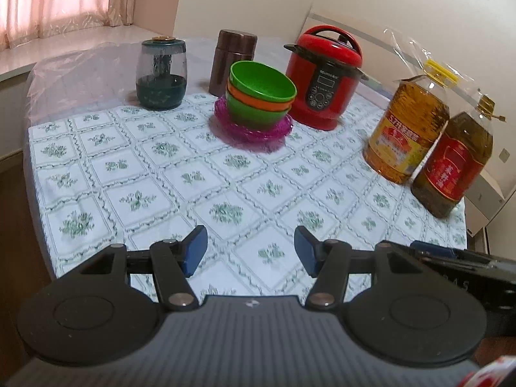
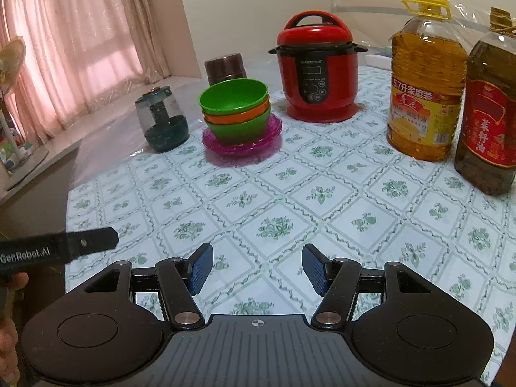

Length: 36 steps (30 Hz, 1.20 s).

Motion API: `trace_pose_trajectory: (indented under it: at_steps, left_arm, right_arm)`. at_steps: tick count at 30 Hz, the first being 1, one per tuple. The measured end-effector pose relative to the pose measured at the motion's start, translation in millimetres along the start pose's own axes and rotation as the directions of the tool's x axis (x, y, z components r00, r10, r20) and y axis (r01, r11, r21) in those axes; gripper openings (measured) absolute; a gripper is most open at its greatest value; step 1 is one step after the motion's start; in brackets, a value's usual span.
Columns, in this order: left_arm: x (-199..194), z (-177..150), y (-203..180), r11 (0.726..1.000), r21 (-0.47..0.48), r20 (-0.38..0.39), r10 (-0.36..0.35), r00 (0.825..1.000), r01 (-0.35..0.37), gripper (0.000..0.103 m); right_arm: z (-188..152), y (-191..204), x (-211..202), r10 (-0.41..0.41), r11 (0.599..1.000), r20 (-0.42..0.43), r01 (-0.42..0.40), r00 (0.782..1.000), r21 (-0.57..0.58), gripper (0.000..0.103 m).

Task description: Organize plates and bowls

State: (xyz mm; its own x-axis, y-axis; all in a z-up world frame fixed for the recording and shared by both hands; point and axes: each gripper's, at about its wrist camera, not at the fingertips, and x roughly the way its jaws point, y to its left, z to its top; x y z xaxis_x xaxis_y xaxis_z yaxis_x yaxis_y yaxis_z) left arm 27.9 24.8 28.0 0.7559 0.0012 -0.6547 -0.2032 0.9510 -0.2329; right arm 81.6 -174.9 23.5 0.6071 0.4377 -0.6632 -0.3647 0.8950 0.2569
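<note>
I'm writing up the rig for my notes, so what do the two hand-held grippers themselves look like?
Both match. The left hand-held gripper and right hand-held gripper each have two black linkage arms with silver pivot bolts, blue ribbed pads, round black discs either side and a ribbed grey body. White "GenRobot.AI" lettering marks the left one's side. No cables show.

both the left gripper (image 1: 251, 251) and right gripper (image 2: 257, 269) have black linkage arms, silver pivot screws, blue ribbed pads (image 2: 202, 269), round black discs and grey ridged bodies.
</note>
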Motion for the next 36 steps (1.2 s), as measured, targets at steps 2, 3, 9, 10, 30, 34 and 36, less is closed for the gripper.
trace_pose_trajectory:
  at_steps: [2,3,9,10,30,34,36]
  left_arm:
    - [-3,-5,-3,1.000,0.008,-0.006,0.008,1.000,-0.008,0.059]
    - [-3,-7,-4,1.000,0.012,-0.010,0.010,1.000,-0.010,0.059]
    - [-4,-12,-8,1.000,0.018,-0.026,0.009,1.000,-0.008,0.062]
    - [-3,-13,-9,1.000,0.020,-0.027,0.007,1.000,-0.007,0.062]
    - [3,-14,-11,0.999,0.037,-0.033,0.023,0.999,-0.022,0.065]
    - [4,-14,-12,0.999,0.038,-0.036,0.020,0.999,-0.018,0.065]
    - [5,-14,-13,0.999,0.039,-0.036,0.019,0.999,-0.017,0.065]
  right_arm:
    - [-2,1,-4,0.000,1.000,-0.002,0.000,1.000,0.001,0.061]
    - [-3,1,-6,0.000,1.000,-0.003,0.000,1.000,0.003,0.061]
    - [-7,4,-13,-0.004,1.000,-0.003,0.004,1.000,-0.003,0.061]
    - [-7,4,-13,-0.007,1.000,-0.003,0.007,1.000,-0.004,0.061]
    - [-7,-2,-11,-0.025,1.000,-0.020,0.026,0.999,0.005,0.061]
    - [-8,-2,-11,-0.025,1.000,-0.022,0.025,0.999,0.003,0.061]
    - [-8,-3,-11,-0.025,1.000,-0.022,0.025,0.999,0.002,0.061]
